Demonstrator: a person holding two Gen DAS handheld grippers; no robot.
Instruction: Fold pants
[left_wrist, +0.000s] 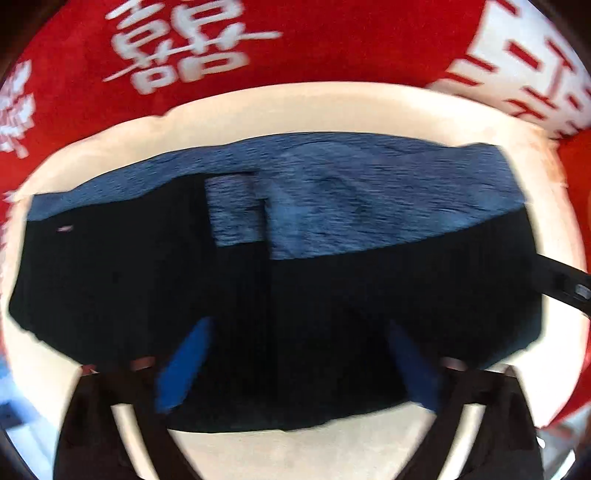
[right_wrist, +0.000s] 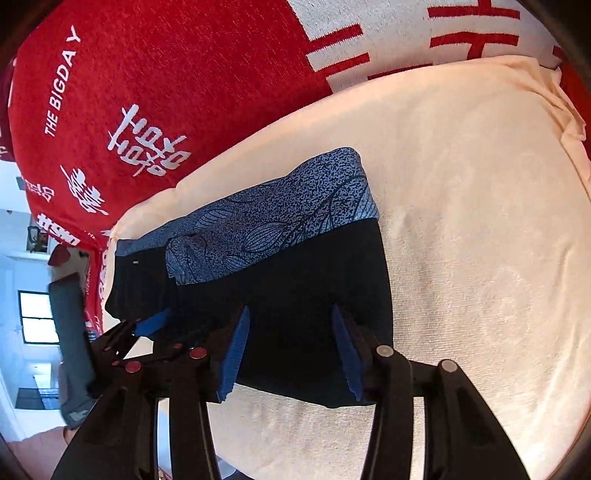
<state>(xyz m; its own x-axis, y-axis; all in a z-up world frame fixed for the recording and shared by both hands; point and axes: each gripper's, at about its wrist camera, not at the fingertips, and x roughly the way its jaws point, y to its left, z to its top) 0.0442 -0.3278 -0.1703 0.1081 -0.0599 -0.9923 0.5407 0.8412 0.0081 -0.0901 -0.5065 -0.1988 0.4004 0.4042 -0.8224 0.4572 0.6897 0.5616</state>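
Pants (right_wrist: 266, 273), black with a blue leaf-print waistband, lie folded on a cream towel (right_wrist: 461, 221) over a red blanket (right_wrist: 166, 74); left tool (left_wrist: 295, 365) gapes wide, gripping nothing; right tool (right_wrist: 291, 350) half open, fingers astride the fabric's edge, unpinched

The folded pants (right_wrist: 266, 280) lie on a towel (right_wrist: 461, 221), which lies on a printed blanket (right_wrist: 166, 74). In the right wrist view the pants sit toward the towel's left part; the blanket lies behind and left of the towel.
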